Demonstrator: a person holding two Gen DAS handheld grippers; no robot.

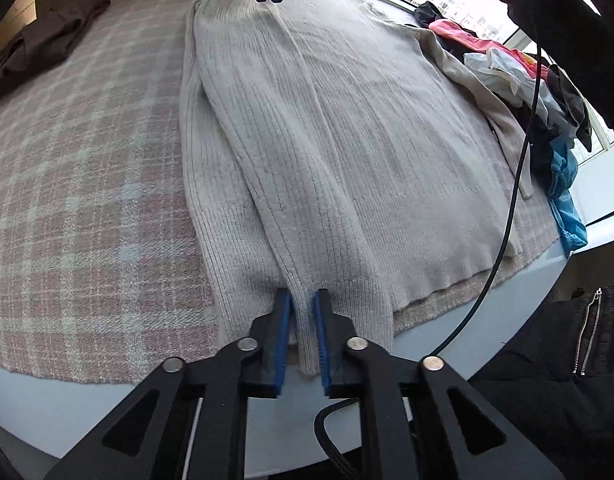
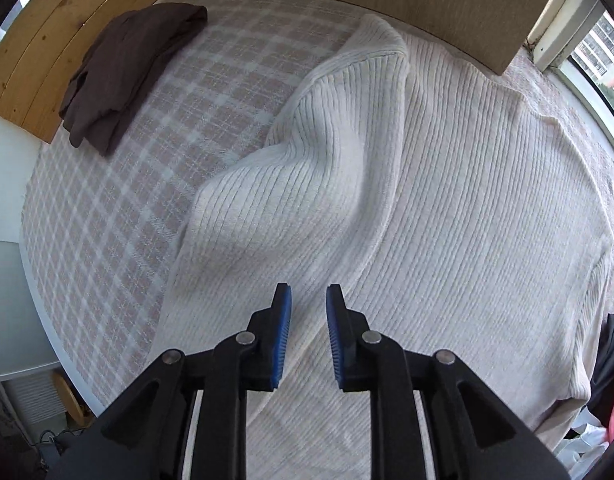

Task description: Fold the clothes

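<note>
Plaid blanket (image 2: 119,216) half hidden under sweater (image 1: 307,152).

I find no legible text, label, brand mark, number or sign in either wrist view. I checked the ribbed sweater (image 1: 347,140), the plaid cloth (image 1: 87,180) under it and the heap of clothes (image 1: 527,80) by the window: all unmarked as far as can be read.
</note>
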